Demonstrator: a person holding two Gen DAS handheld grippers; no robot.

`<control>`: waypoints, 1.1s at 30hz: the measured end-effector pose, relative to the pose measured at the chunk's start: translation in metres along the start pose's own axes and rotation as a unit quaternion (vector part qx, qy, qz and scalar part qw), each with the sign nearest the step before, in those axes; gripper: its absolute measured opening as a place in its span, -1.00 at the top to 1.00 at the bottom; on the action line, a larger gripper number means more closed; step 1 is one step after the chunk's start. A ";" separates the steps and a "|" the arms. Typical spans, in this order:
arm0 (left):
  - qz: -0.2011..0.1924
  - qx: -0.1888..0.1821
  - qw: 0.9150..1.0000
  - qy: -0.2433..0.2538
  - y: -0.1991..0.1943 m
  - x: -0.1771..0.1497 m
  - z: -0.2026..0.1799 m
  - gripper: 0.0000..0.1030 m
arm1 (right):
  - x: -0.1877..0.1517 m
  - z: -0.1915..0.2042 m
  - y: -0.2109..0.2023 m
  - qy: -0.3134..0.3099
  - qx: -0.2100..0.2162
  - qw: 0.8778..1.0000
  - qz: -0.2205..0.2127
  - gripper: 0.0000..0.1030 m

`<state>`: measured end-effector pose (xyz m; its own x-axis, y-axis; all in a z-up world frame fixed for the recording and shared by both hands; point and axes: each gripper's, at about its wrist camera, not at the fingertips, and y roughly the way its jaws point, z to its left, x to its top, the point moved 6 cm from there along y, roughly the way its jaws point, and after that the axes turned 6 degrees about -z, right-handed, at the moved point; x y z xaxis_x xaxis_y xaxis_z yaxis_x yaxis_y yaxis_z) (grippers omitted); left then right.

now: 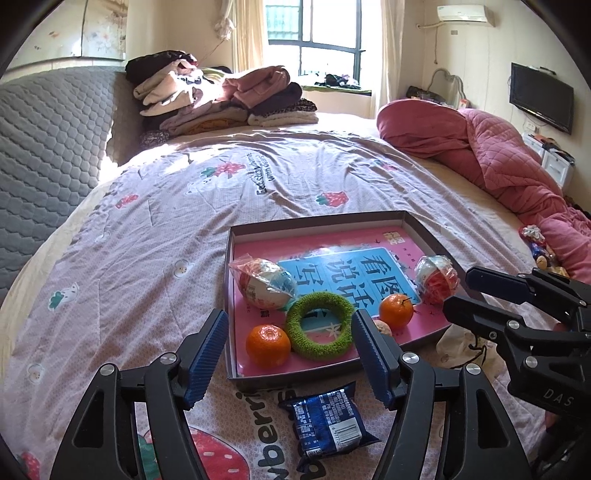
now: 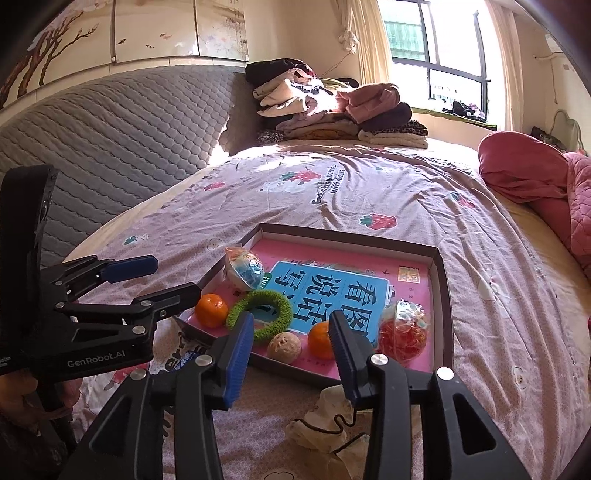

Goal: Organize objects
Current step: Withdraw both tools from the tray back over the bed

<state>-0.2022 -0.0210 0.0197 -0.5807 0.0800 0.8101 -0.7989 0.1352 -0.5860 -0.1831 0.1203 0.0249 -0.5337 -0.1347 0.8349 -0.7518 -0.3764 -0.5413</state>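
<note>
Daylight from the window point(image 1: 314, 37) blew out its panes and glared across my bed's point(image 2: 369, 192) far edge; fisheye bending curved everything, corners vignetted black.

sunlit bedroom: bed point(image 1: 258, 177) with strawberry quilt, grey headboard point(image 1: 44, 147), window point(image 1: 310, 33), wall tv point(image 1: 541, 96), folded clothes point(image 1: 221, 99)

- I see the bed point(image 1: 155, 266) under a pink strawberry-print cover.
- On it lie a shallow brown tray point(image 1: 236, 236), a dark blue snack packet point(image 1: 328, 417) just before the tray, and a cream cloth pouch point(image 2: 332, 421).
- Folded clothes point(image 1: 221, 99) and a rolled pink quilt point(image 1: 480, 147) sit further back.
</note>
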 end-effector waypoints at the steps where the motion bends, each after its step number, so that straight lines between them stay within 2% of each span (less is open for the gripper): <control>1: -0.002 -0.001 1.000 0.000 -0.002 0.001 0.000 -0.37 | 0.001 -0.001 -0.001 0.000 0.000 1.000 -0.001 0.18; 22: -0.025 -0.006 1.000 -0.007 -0.029 0.009 -0.002 -0.38 | 0.005 0.003 -0.023 0.004 -0.001 1.000 -0.024 0.09; 33: -0.035 -0.015 0.999 -0.011 -0.042 0.009 -0.009 -0.45 | -0.001 0.002 -0.037 0.014 -0.004 0.999 -0.029 -0.07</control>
<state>-0.1722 -0.0174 0.0520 -0.5275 0.0478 0.8482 -0.8325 0.1701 -0.5273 -0.1535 0.1330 0.0441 -0.4994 -0.0880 0.8619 -0.7850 -0.3749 -0.4932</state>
